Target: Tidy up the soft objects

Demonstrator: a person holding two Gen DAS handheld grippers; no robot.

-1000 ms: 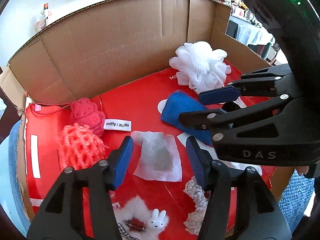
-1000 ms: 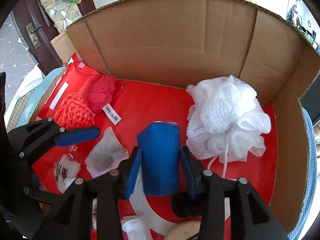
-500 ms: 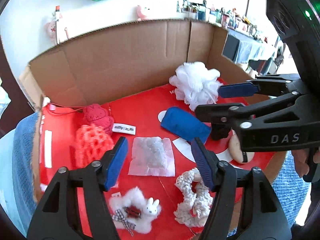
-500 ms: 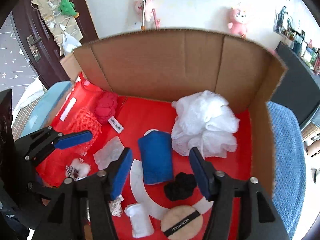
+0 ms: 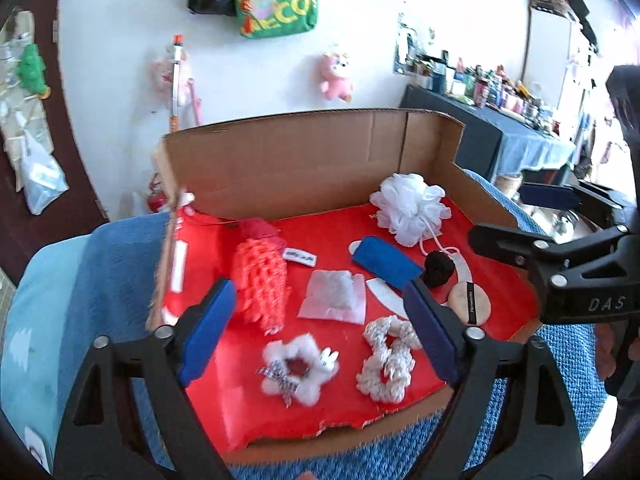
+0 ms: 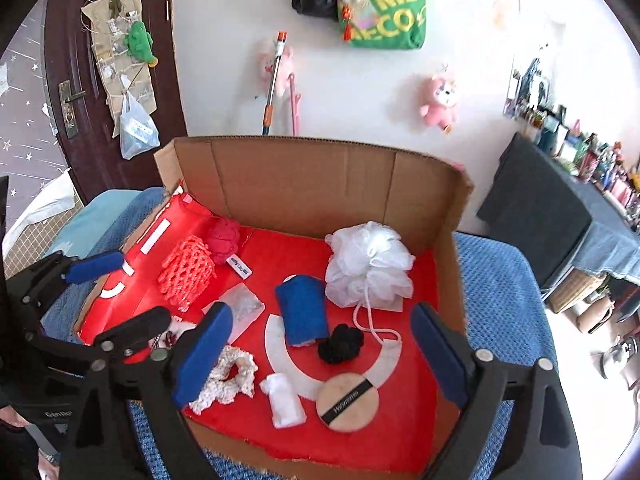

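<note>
In the box lay one white pouf, one blue cloth, one black scrunchie, one round puff, one white roll, one cream scrunchie, one sachet, one orange net and one red plush. Nearest the box's front edge sat one furry white scrunchie with a rabbit on it. That made three scrunchies in all. On the wall behind the box hung two pink toys and one green bag.
</note>
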